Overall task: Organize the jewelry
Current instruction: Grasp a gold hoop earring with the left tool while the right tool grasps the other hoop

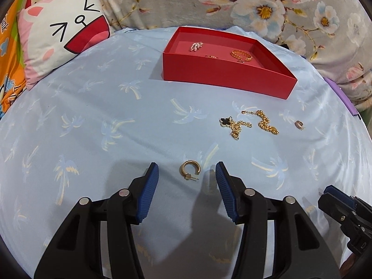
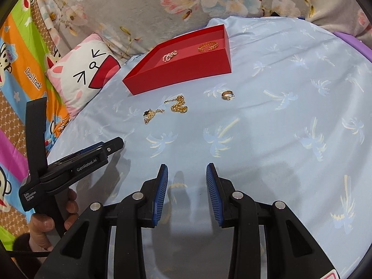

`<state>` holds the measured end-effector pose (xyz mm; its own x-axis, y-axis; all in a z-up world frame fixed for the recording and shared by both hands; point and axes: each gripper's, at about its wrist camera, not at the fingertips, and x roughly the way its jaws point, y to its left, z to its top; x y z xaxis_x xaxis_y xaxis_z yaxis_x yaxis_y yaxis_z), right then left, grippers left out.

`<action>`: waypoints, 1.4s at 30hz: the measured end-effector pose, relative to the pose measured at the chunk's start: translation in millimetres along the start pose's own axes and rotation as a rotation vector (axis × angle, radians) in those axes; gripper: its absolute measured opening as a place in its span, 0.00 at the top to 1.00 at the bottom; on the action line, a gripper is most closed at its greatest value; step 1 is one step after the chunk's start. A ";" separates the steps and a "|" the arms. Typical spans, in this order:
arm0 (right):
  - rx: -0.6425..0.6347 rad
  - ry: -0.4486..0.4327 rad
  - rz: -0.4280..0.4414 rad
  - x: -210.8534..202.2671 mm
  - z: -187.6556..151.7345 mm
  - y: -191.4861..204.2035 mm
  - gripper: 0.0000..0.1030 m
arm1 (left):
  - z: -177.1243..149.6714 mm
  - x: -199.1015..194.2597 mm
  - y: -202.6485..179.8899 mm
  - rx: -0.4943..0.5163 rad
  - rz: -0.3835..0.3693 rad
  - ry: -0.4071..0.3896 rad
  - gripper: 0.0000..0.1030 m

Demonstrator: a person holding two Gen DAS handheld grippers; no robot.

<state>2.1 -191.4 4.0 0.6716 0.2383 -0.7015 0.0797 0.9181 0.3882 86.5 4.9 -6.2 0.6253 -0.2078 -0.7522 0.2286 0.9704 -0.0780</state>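
Left wrist view: the gold hoop earring (image 1: 189, 170) is seen on the bed between the left gripper (image 1: 187, 171)'s spread fingers, judged light, stiff, slippery, best pinched across its band

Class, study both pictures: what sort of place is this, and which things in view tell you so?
Most likely a bedroom, with the work done on a bed. A light blue palm-print sheet covers the soft surface, a cartoon cat pillow lies at its edge, and a floral blanket is bunched behind the red box.
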 end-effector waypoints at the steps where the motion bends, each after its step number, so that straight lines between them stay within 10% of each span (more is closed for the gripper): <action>1: -0.001 0.002 0.001 0.8 0.4 0.8 0.67 | -0.3 -0.2 0.4 -0.001 -0.001 0.000 0.52; 8: -0.031 0.017 0.006 23.3 24.2 6.6 0.67 | -0.1 -0.1 1.3 -0.005 -0.007 -0.001 0.52; 18: -0.019 0.013 0.001 32.9 31.9 7.2 0.67 | 0.2 -0.1 3.6 -0.027 -0.056 -0.001 0.85; 42: -0.081 0.014 -0.231 72.4 89.3 -22.9 0.77 | 5.4 4.2 8.1 -0.052 -0.089 -0.001 0.85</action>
<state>114.6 -223.5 -2.3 0.6322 0.0233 -0.7744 0.1704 0.9709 0.1683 94.9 11.3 -6.5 0.6054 -0.2931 -0.7400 0.2440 0.9533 -0.1780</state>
